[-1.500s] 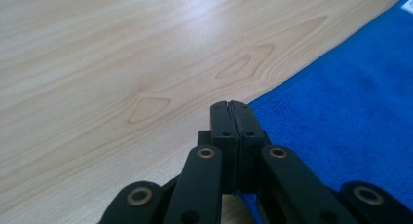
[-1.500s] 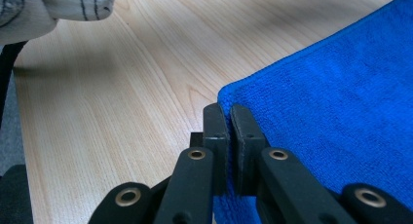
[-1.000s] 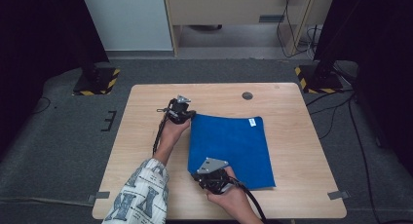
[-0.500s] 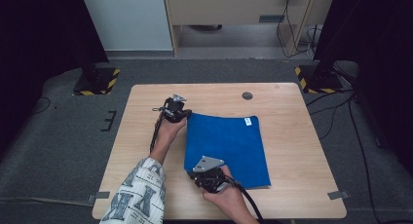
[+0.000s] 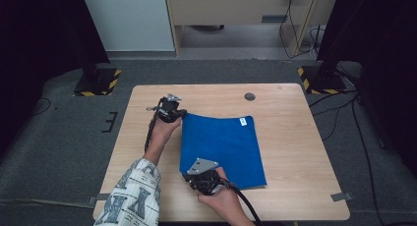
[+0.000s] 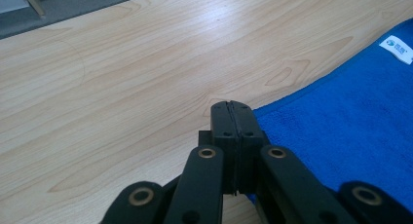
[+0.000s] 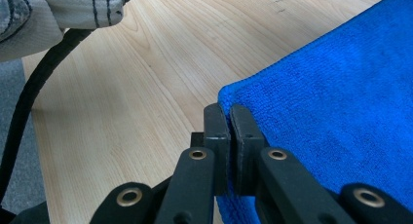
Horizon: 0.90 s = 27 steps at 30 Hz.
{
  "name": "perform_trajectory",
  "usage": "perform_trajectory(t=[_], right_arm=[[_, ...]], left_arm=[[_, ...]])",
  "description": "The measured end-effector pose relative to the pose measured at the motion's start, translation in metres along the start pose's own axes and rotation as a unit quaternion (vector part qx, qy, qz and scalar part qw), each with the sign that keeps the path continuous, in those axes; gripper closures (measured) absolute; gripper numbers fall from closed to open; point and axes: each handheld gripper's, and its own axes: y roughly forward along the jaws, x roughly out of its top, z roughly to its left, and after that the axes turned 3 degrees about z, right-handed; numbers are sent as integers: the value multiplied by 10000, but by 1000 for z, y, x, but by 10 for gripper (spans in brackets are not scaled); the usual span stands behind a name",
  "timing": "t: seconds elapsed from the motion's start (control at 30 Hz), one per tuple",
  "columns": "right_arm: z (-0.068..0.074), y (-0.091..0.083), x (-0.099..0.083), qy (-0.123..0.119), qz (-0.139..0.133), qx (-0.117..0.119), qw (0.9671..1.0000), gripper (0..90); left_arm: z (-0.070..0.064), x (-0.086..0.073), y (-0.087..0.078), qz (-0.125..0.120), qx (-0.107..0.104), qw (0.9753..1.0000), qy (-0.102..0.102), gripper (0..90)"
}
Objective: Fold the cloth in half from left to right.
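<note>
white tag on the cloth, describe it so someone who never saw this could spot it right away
Start at the wooden table and find the blue cloth spread near its middle. Go to the cloth's far edge, the one away from the person, and follow it to the corner opposite the left gripper. The tag is a small white label there, the one pale spot on the blue.

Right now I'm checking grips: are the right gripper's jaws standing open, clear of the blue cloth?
No, the right gripper has its jaws shut on the corner of the blue cloth, the fabric edge pinched between them.
</note>
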Motion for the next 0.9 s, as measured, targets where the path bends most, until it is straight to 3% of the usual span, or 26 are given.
perform_trajectory(t=[0.67, 0.9], right_arm=[[13, 11, 8, -62, -28, -7, 10000, 874], [22, 16, 15, -80, -87, 15, 9999, 874]], left_arm=[[13, -4, -16, -28, 48, 10000, -1, 895], [23, -8, -24, -16, 87, 10000, -21, 894]])
